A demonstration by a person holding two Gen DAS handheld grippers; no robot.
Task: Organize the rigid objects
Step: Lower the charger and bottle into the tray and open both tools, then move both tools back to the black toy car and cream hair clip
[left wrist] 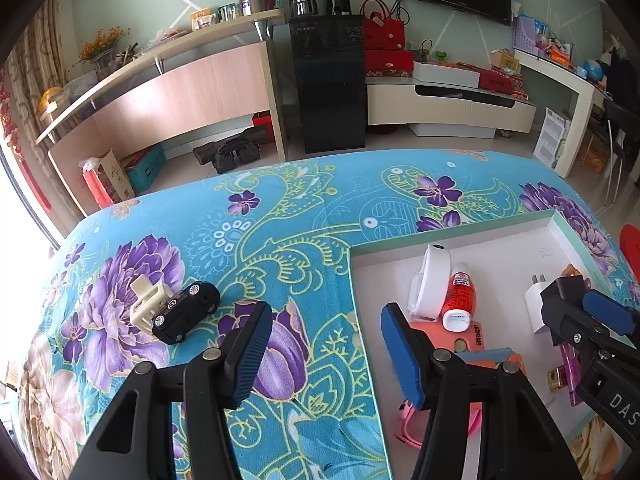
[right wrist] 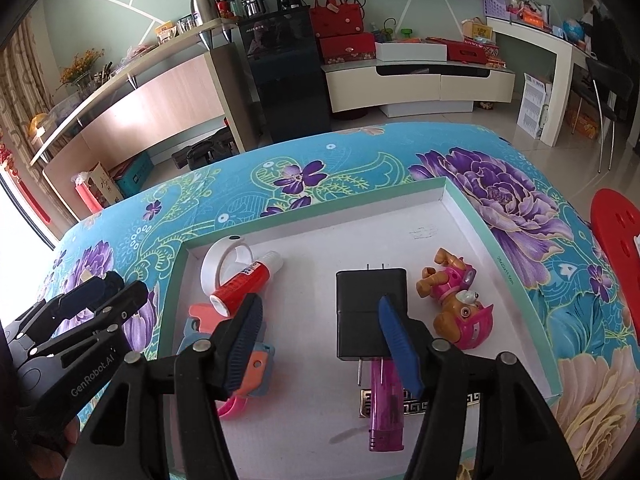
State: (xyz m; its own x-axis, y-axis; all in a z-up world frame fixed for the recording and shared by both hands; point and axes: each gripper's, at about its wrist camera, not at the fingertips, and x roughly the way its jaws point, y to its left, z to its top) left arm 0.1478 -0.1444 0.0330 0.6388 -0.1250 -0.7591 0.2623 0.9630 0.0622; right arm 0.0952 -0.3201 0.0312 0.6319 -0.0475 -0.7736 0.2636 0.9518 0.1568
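Observation:
A shallow white tray point(right wrist: 448, 192) lies on the blue flowered cloth. In it are a black plug adapter point(right wrist: 360, 304), a purple lighter point(right wrist: 386, 412), a pink pup figure point(right wrist: 456, 308), a red glue bottle point(right wrist: 248, 284), a white ring-shaped holder point(right wrist: 222, 264) and an orange-and-blue toy point(right wrist: 258, 364). My right gripper point(right wrist: 322, 344) hangs open just above the tray; its right finger overlaps the adapter, its left finger stands well clear. My left gripper point(left wrist: 326, 354) is open and empty over the tray's left rim point(left wrist: 354, 280). Left of it, a black toy car point(left wrist: 186, 312) leans against a cream hair clip point(left wrist: 146, 304).
A white plug point(left wrist: 534, 300) shows in the tray beside my right gripper point(left wrist: 588, 308). A red stool point(right wrist: 620, 232) stands off the table's right side. Beyond the far table edge are a shelf, a black cabinet and a low TV unit.

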